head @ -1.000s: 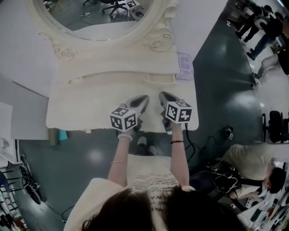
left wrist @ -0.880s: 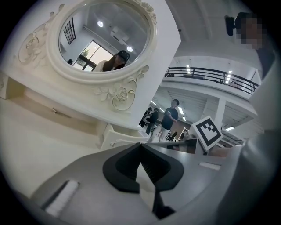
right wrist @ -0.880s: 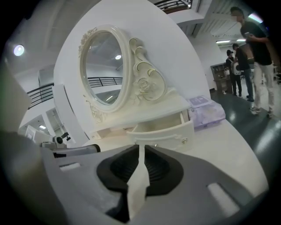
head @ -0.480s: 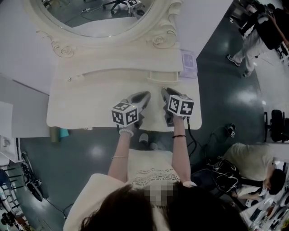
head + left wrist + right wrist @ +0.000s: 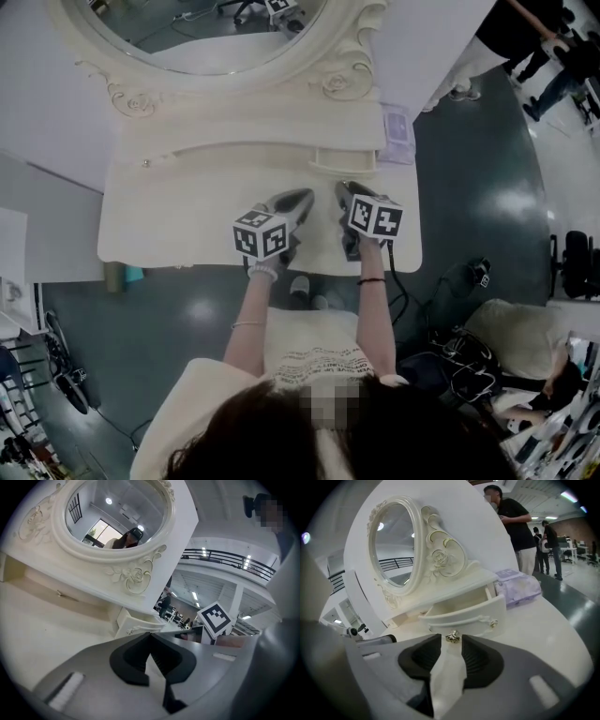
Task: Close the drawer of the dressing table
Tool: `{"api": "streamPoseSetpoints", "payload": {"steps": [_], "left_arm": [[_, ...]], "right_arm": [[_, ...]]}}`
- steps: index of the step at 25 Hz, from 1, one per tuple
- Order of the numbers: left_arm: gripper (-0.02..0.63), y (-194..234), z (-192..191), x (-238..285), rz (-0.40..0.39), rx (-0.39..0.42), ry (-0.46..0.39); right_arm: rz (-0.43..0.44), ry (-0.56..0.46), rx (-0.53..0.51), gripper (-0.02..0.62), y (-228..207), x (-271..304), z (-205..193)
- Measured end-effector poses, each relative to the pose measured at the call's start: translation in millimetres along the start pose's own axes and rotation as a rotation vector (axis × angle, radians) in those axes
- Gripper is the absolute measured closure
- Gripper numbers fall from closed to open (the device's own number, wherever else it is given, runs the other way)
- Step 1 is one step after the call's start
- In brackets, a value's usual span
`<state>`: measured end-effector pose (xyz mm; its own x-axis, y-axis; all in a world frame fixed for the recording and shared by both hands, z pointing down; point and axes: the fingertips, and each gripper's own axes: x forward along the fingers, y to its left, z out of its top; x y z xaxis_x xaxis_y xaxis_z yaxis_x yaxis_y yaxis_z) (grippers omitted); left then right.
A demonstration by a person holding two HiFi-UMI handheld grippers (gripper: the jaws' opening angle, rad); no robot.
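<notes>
The white dressing table (image 5: 178, 225) has a small drawer (image 5: 343, 159) under the mirror's right side, and it stands pulled out. In the right gripper view the drawer front (image 5: 464, 616) faces me, and its metal knob (image 5: 452, 637) sits just at my fingertips. My right gripper (image 5: 451, 642) is open; its jaws have just been opening, and the pads stand clear of the knob. My left gripper (image 5: 151, 635) is shut on nothing and hovers over the tabletop left of the drawer (image 5: 136, 623). Both grippers, left (image 5: 305, 197) and right (image 5: 343, 190), hang side by side above the table's front.
The oval mirror (image 5: 216, 28) in its carved frame rises behind the drawer. A purple tissue pack (image 5: 518, 590) lies on the table's right end beside the drawer. A person (image 5: 513, 522) stands behind the table. Cables (image 5: 450, 356) lie on the floor at the right.
Both grippers stay almost where they were over the table's front. The drawer still stands out. People at the upper right of the head view have walked on.
</notes>
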<state>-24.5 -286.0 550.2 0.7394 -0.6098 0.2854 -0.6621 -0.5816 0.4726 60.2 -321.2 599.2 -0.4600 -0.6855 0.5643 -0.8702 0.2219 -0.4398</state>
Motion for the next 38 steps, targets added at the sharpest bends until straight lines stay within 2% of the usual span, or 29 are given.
{"api": "streamPoseSetpoints", "payload": {"steps": [6, 12, 38], "left_arm": [[0.607, 6.1, -0.5, -0.5, 0.004, -0.005, 0.002], [0.607, 9.1, -0.8, -2.1, 0.014, -0.006, 0.006], [0.607, 11.3, 6.7, 13.7, 0.006, -0.003, 0.012]], "right_arm": [[0.007, 0.005, 0.057, 0.472, -0.1, 7.4, -1.7], [-0.017, 0.003, 0.054, 0.491, -3.3, 7.6, 0.0], [0.007, 0.010, 0.038, 0.492, -6.2, 12.5, 9.4]]}}
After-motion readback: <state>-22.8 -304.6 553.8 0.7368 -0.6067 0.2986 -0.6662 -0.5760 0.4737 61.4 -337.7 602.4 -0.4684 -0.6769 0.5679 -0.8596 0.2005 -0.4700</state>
